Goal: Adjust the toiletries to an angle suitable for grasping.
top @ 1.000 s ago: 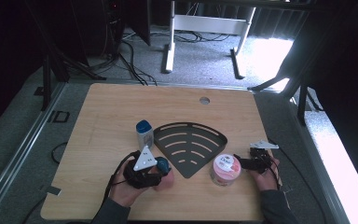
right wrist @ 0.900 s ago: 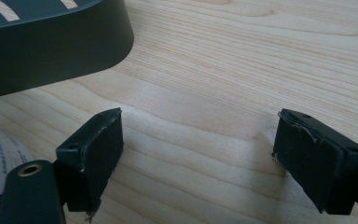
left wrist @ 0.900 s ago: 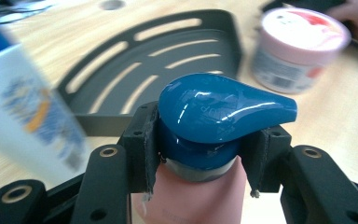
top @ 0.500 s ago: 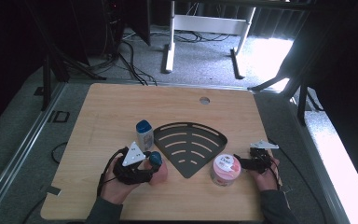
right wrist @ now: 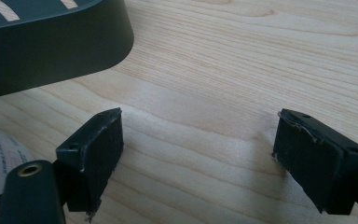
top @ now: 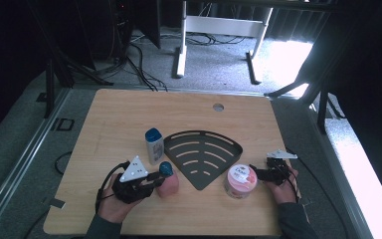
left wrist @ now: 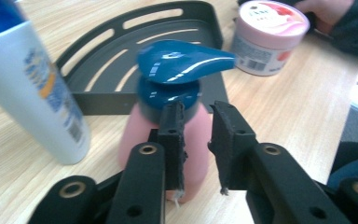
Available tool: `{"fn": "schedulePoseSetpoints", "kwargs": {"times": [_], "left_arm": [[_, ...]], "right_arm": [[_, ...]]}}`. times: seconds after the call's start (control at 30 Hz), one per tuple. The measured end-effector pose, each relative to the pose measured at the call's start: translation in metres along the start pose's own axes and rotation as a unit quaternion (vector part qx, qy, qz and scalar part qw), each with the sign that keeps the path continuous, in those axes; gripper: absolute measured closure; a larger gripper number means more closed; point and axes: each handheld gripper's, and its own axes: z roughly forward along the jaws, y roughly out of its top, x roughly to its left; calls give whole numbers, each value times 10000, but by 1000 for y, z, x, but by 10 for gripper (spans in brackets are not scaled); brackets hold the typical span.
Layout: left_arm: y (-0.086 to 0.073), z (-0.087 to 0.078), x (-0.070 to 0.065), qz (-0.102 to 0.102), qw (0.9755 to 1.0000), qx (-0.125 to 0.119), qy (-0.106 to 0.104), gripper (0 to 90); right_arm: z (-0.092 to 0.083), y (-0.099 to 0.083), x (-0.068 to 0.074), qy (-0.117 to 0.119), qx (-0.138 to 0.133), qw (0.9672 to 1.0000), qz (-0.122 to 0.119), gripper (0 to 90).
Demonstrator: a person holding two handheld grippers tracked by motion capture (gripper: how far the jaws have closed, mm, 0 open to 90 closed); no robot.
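Note:
A pink pump bottle with a blue pump head stands near the table's front edge, left of a black slotted corner tray. My left gripper lies level just left of the bottle. In the left gripper view its jaws have just been closing to a narrow gap. Nothing is between them, and the bottle stands right behind their tips. My right gripper rests beside a pink-lidded jar. Its jaws are wide open over bare wood.
A white bottle with a blue cap stands upright just behind the pump bottle, close to the tray's left corner. The tray's rim and the jar's edge lie to the left of the right gripper's jaws. A cable hole sits at the back.
My left gripper has drawn back to the left, away from the pump bottle, which now stands more exposed. The right gripper and the jar have not moved.

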Motion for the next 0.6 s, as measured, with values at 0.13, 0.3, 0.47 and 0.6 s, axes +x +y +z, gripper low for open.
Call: {"fn": "schedulePoseSetpoints", "kwargs": {"times": [0.13,0.3,0.47,0.6], "left_arm": [[-1,8,-4,57,10000,39,-58,823],[-4,22,-6,45,9997,156,-156,833],[-5,26,-7,27,9999,78,-145,835],[-6,29,-7,0,10000,56,-77,841]], "right_arm": [[0,0,0,1,3,10000,-1,154],[0,0,0,2,3,10000,-2,154],[0,0,0,1,4,10000,-6,154],[0,0,0,0,4,10000,-6,154]]}}
